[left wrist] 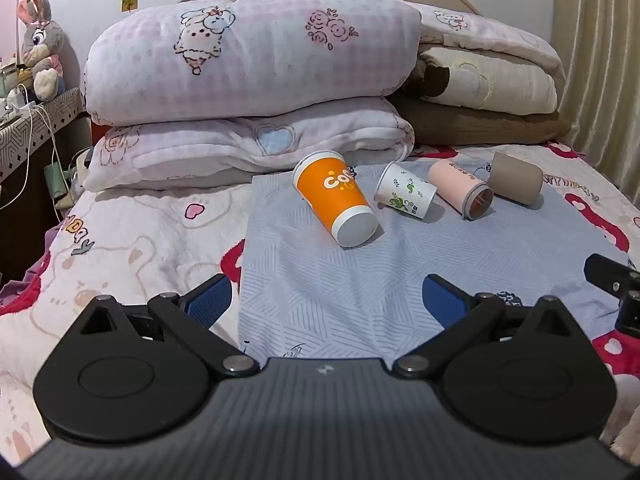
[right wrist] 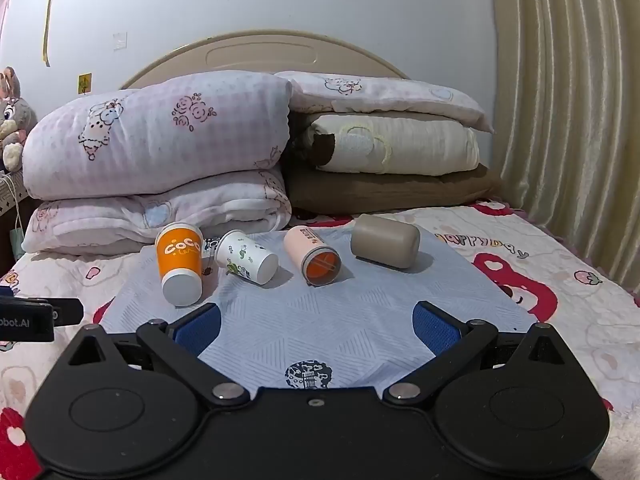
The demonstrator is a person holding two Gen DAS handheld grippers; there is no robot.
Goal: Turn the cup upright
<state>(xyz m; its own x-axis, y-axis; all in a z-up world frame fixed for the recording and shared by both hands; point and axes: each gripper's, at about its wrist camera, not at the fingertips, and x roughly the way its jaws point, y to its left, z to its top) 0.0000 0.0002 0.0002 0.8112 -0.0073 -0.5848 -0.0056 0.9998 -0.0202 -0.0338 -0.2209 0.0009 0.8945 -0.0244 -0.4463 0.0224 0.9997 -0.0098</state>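
Note:
Several cups lie on their sides on a pale blue cloth (left wrist: 320, 280) (right wrist: 360, 320) on the bed. From left to right they are an orange cup (left wrist: 334, 197) (right wrist: 179, 262), a white leaf-print cup (left wrist: 405, 191) (right wrist: 247, 256), a pink cup (left wrist: 460, 188) (right wrist: 312, 256) and a grey-brown cup (left wrist: 516, 178) (right wrist: 385, 240). My left gripper (left wrist: 326, 300) is open and empty, well short of the orange cup. My right gripper (right wrist: 316, 326) is open and empty, short of the cups.
Folded quilts and pillows (left wrist: 248, 92) (right wrist: 160, 152) are stacked against the headboard behind the cups. A curtain (right wrist: 568, 120) hangs on the right. A bedside table with cables and a plush rabbit (left wrist: 40, 44) stands at the left. Part of the other gripper shows at each frame's edge.

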